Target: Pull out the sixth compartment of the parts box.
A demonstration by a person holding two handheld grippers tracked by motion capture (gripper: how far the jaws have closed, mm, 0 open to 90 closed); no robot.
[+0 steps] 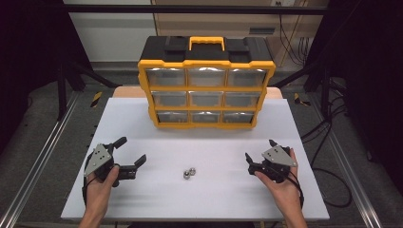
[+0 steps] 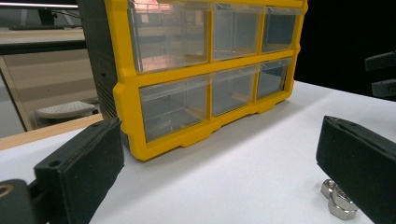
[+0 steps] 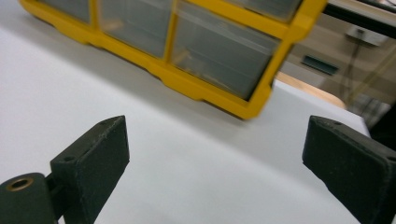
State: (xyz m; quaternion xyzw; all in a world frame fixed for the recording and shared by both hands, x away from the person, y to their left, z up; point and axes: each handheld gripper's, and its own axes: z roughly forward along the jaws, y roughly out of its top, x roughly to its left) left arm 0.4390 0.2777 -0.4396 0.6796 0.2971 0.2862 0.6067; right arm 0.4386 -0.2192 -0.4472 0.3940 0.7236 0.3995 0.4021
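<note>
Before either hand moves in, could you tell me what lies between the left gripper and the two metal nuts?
Nothing: in the high view, only bare white table separates the open left gripper from the nuts.

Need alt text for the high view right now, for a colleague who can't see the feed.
Two small shiny metal nuts lie touching on a white table, between the open left gripper and open right gripper, each held in a hand. Behind them stands a yellow-and-black organiser with nine clear drawers, all closed.
</note>
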